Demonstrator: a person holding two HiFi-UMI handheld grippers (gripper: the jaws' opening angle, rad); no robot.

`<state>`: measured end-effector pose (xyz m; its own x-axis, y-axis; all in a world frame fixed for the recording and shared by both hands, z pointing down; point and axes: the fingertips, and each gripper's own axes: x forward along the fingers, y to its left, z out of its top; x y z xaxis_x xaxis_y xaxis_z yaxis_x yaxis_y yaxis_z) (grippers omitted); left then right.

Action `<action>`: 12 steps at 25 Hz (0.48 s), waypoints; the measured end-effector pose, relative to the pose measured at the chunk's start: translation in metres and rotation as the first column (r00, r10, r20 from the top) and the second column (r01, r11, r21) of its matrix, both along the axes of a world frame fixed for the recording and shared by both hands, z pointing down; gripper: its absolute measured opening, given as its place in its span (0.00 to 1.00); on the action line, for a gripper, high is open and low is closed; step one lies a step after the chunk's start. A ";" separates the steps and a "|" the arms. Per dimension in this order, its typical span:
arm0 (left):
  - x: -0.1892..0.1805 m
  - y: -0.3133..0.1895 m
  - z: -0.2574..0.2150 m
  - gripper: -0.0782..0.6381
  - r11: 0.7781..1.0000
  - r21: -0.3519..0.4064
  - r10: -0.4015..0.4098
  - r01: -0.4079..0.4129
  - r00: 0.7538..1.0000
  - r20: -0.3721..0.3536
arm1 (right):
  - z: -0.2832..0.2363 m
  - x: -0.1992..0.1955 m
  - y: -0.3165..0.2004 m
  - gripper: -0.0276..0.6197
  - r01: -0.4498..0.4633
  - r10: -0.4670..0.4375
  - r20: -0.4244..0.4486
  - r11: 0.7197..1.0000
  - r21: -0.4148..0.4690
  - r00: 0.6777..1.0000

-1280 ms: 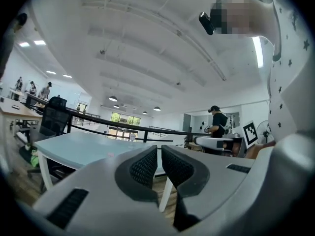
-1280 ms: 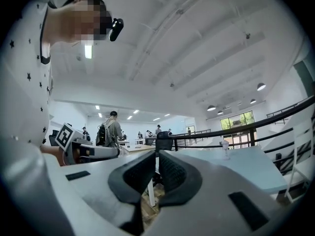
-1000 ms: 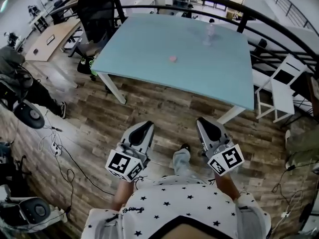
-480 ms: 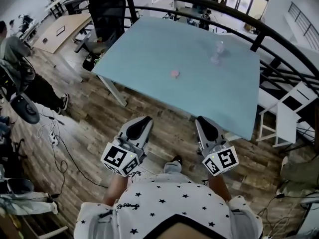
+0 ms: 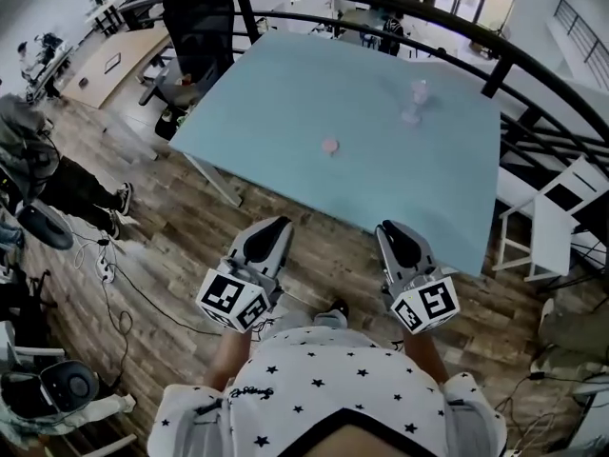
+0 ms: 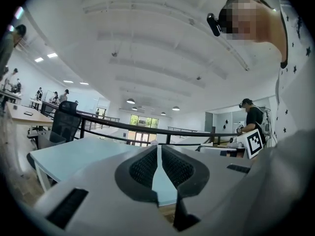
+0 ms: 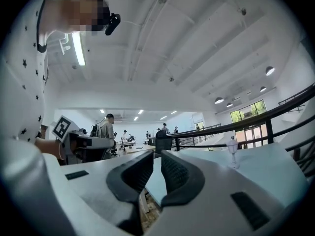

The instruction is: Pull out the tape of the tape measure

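Observation:
A small round pink thing (image 5: 329, 146), likely the tape measure, lies near the middle of the pale blue table (image 5: 285, 93). Both grippers are held level over the wooden floor, short of the table's front edge and far from the pink thing. My left gripper (image 5: 276, 225) is shut and empty; in the left gripper view (image 6: 158, 149) its pads meet in front of the tabletop (image 6: 74, 154). My right gripper (image 5: 390, 227) has just been opening; in the right gripper view (image 7: 157, 156) a narrow gap shows with nothing in it.
A clear stemmed ornament (image 5: 416, 98) stands at the table's far right (image 7: 233, 151). A black railing (image 5: 476, 36) curves behind the table. A black office chair (image 5: 195, 27) is at its far left and a white chair (image 5: 547, 227) to the right. A person (image 5: 38, 169) and cables (image 5: 105, 265) are on the left.
The table has come nearer in the head view, and both grippers have advanced toward its front edge. The person at the left has shifted.

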<state>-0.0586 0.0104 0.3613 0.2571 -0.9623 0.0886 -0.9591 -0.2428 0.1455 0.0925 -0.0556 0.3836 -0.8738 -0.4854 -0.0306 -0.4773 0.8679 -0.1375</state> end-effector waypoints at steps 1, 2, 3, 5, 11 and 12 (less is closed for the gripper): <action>0.003 -0.004 0.001 0.18 1.000 -0.003 0.009 -0.009 1.000 -0.001 | 0.002 0.003 -0.003 0.09 -0.009 0.009 -0.006 1.000 -0.003 1.000; 0.005 -0.009 0.002 0.18 1.000 -0.006 0.017 -0.017 1.000 0.002 | 0.003 0.004 -0.006 0.09 -0.018 0.018 -0.011 1.000 -0.009 1.000; 0.005 -0.013 0.001 0.18 1.000 -0.011 0.024 -0.024 1.000 0.005 | 0.003 0.005 -0.009 0.09 -0.026 0.026 -0.016 1.000 -0.017 1.000; 0.002 -0.023 -0.002 0.18 0.999 -0.017 0.031 -0.031 1.000 0.004 | 0.001 0.004 -0.016 0.09 -0.039 0.038 -0.028 0.999 -0.033 0.999; -0.026 -0.039 0.005 0.18 1.000 -0.006 0.029 -0.029 0.999 -0.014 | 0.004 -0.015 -0.032 0.10 -0.056 0.055 -0.064 0.998 -0.021 0.996; -0.033 -0.042 0.009 0.18 1.000 -0.011 0.029 -0.029 0.999 -0.017 | 0.006 -0.020 -0.035 0.10 -0.062 0.060 -0.071 0.998 -0.023 0.996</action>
